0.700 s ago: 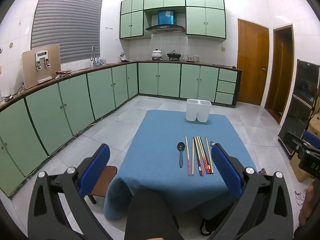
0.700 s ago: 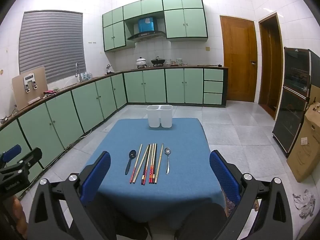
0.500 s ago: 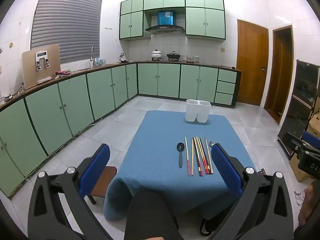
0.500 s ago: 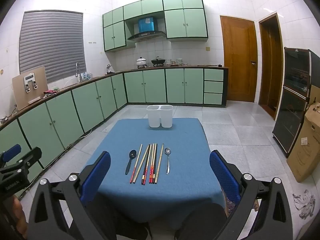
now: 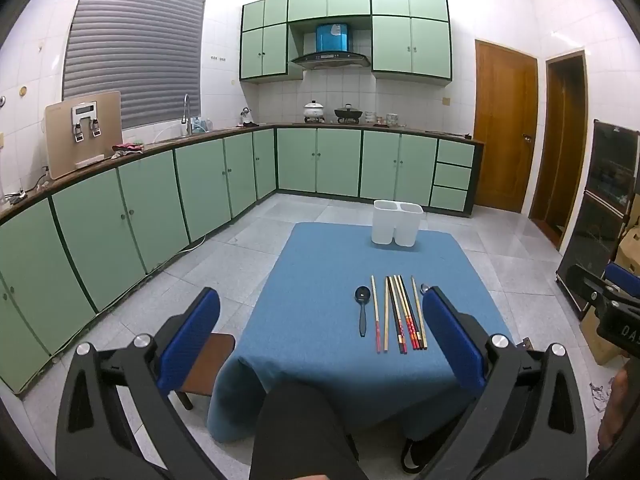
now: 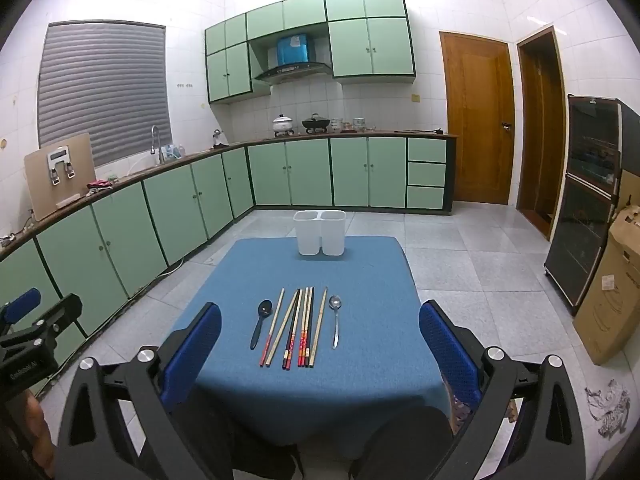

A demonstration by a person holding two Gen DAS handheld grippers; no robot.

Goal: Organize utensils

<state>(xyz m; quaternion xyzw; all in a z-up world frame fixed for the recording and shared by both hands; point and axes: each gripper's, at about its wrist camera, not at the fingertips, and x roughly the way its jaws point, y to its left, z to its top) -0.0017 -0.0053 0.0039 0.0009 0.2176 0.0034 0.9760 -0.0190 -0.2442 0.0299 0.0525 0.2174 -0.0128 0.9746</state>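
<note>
A low table with a blue cloth (image 5: pixel 320 280) (image 6: pixel 360 272) holds a row of several chopsticks (image 5: pixel 400 312) (image 6: pixel 298 326), a black spoon (image 5: pixel 362 312) (image 6: pixel 260 322) at their left and a metal spoon (image 6: pixel 335 318) at their right, its bowl just showing in the left wrist view (image 5: pixel 425 289). A white two-compartment holder (image 5: pixel 396 222) (image 6: pixel 319 232) stands at the table's far edge. My left gripper (image 5: pixel 320 336) and right gripper (image 6: pixel 320 344) are both open and empty, held back above the table's near edge.
Green kitchen cabinets (image 5: pixel 160 200) run along the left and back walls. A brown stool (image 5: pixel 208 364) stands at the table's near left corner. A cardboard box (image 6: pixel 608 288) and a dark cabinet (image 6: pixel 588 200) stand at the right. The person's knees (image 5: pixel 296 432) show below.
</note>
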